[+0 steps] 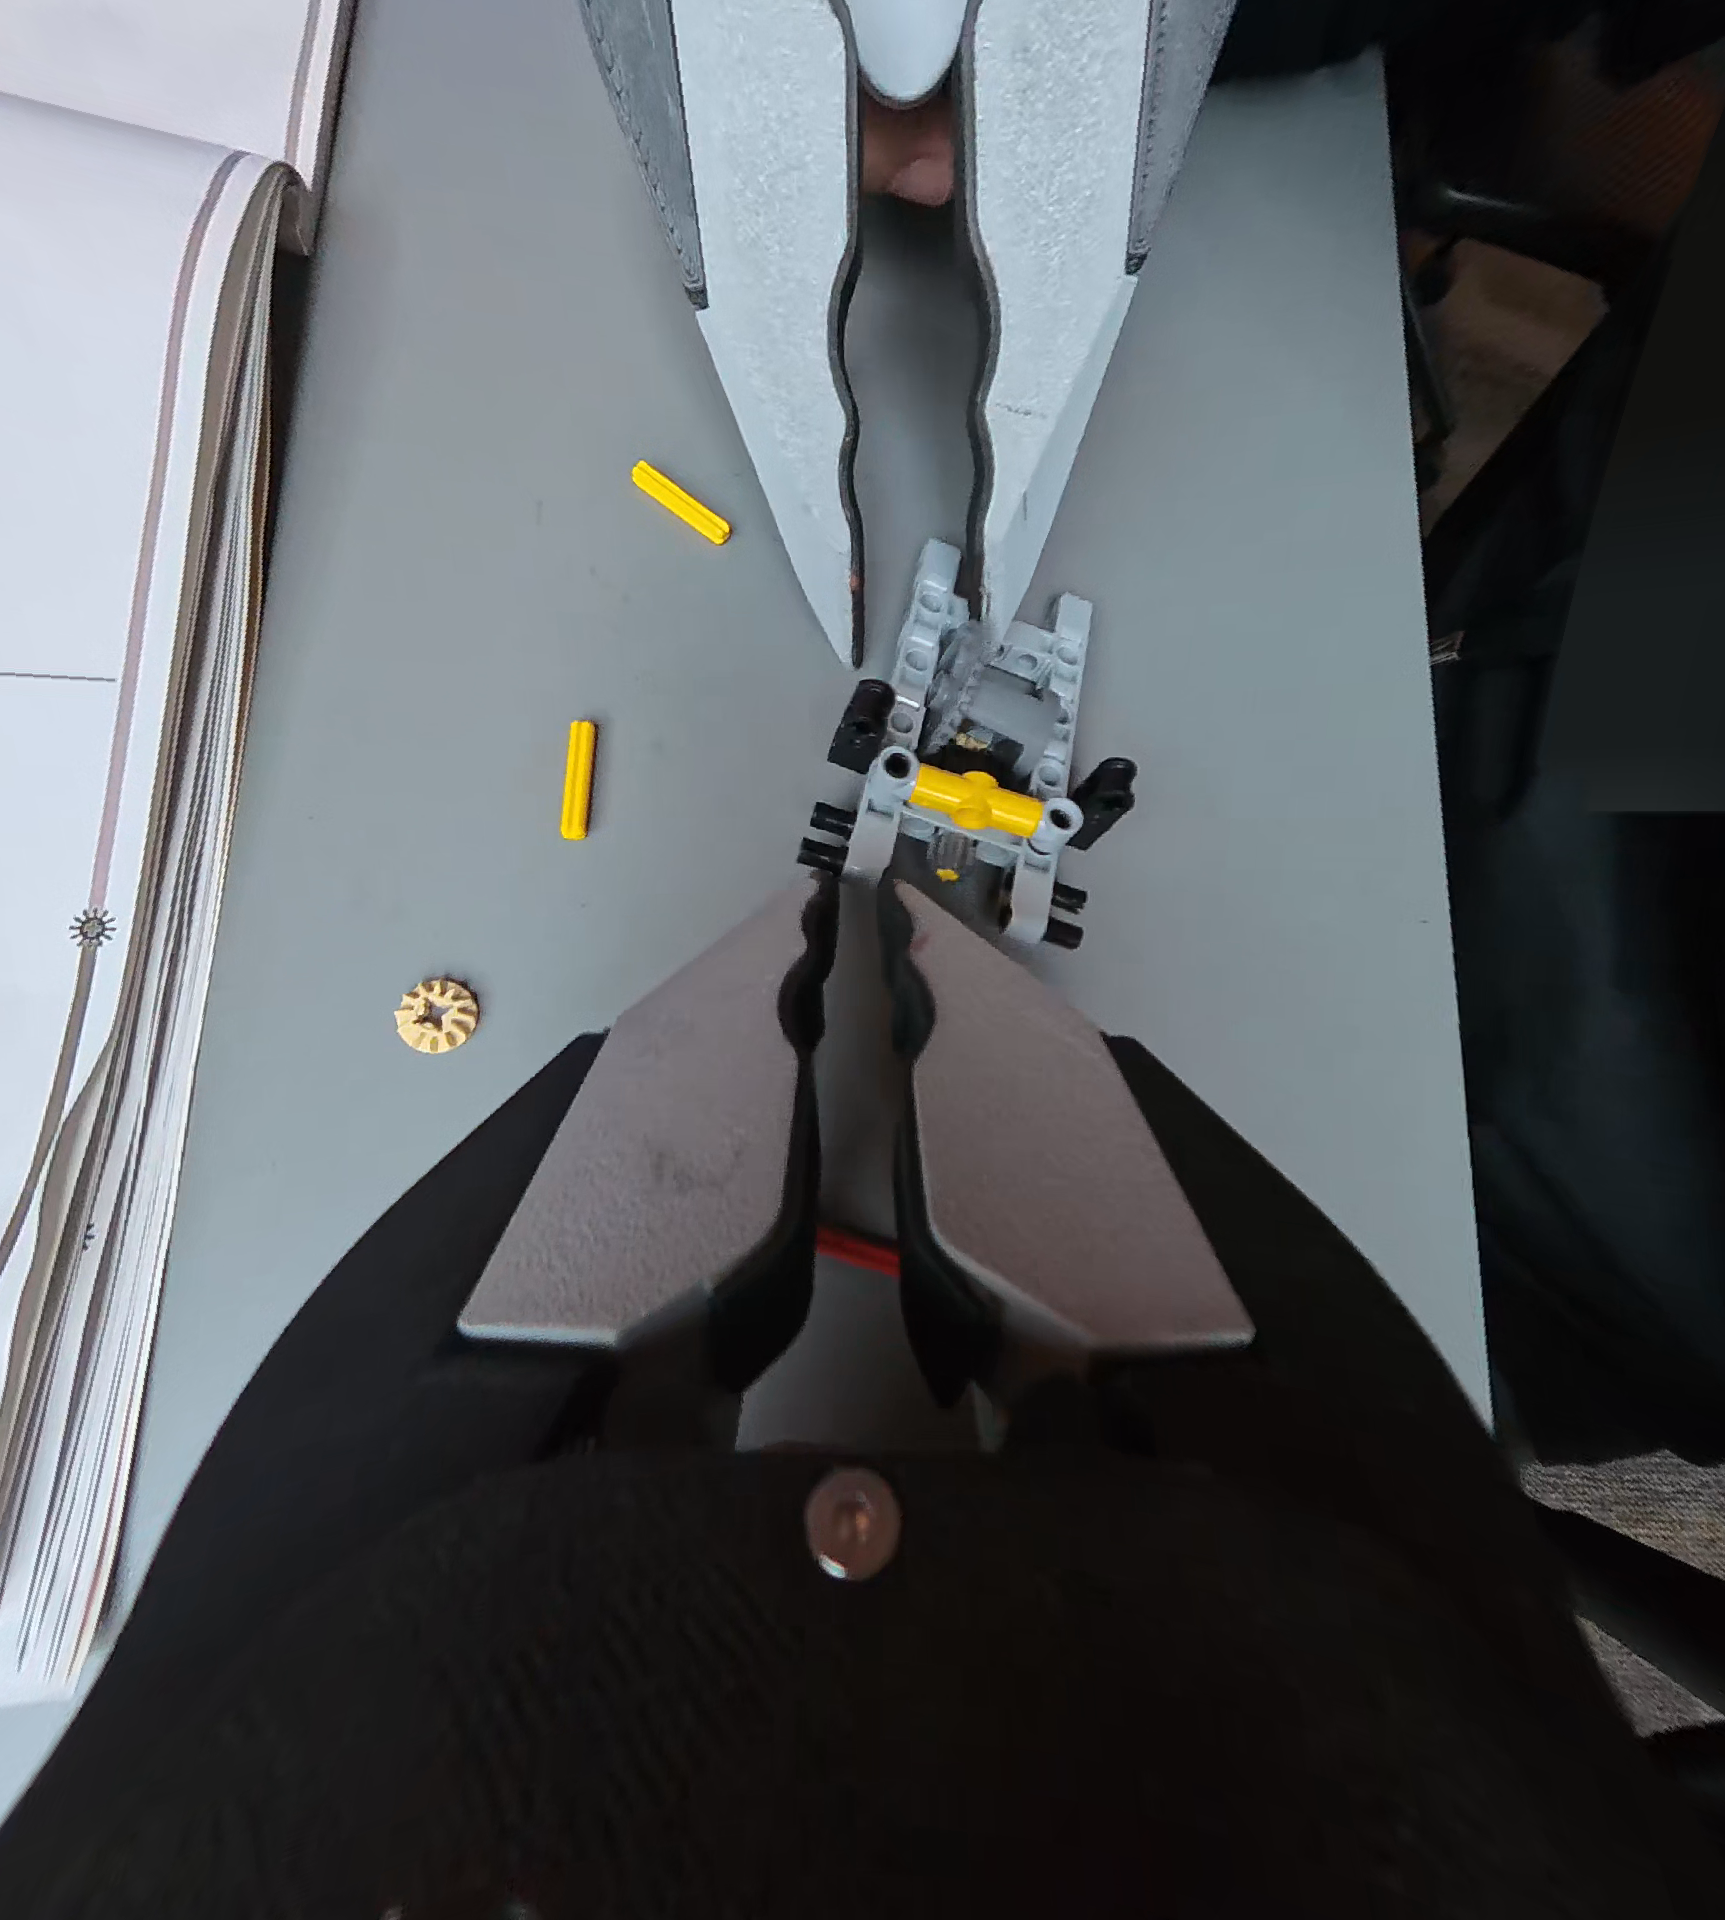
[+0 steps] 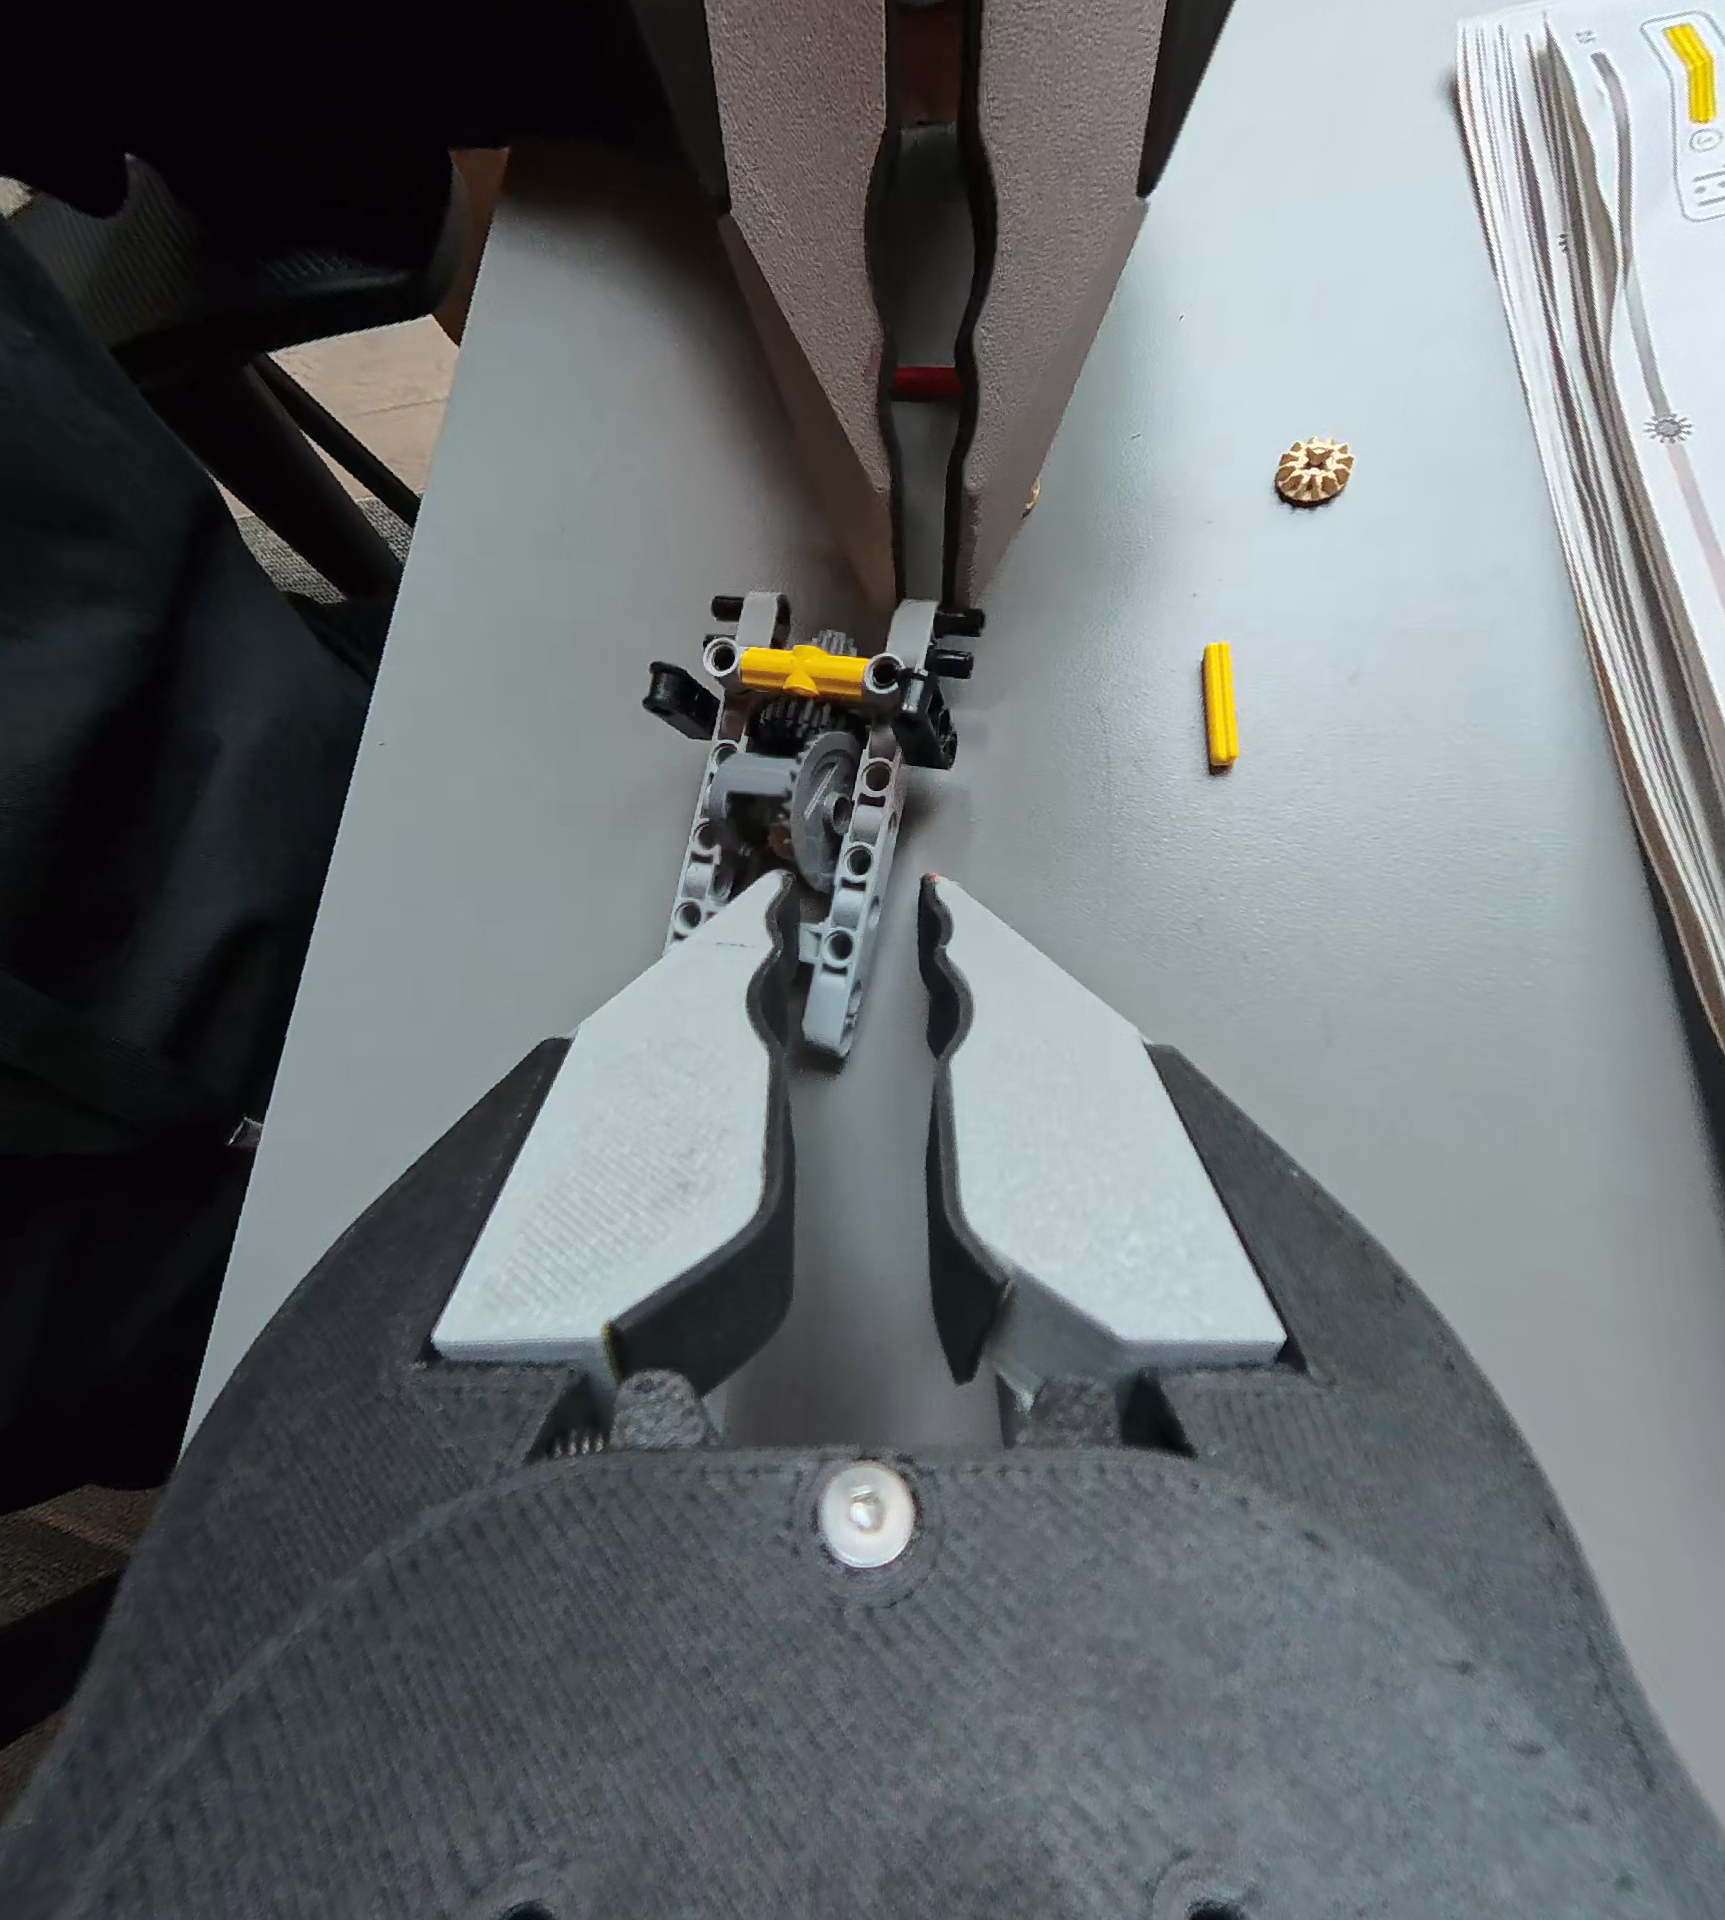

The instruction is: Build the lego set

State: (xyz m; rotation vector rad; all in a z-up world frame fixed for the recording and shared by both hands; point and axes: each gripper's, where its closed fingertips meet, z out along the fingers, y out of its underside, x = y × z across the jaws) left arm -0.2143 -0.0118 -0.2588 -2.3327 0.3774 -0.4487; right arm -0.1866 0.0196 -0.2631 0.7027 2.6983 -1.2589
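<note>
Resting on the grey tabletop, the grey-and-black lego frame with a yellow crossbar sits between both grippers: the left gripper pinches its near edge, while the right gripper, fingers parted, straddles one grey beam.

Wrist cameras face each other, close, downward; share lego assembly.

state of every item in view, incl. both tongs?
left tongs: narrow gap, tips at the assembly's near end; grip unclear
right tongs: open, one frame arm between the fingers
Lego gear assembly: part-built, lying on the table
two yellow axles: loose, flat on the table
tan bevel gear: loose, lying flat
instruction booklet: open
</note>
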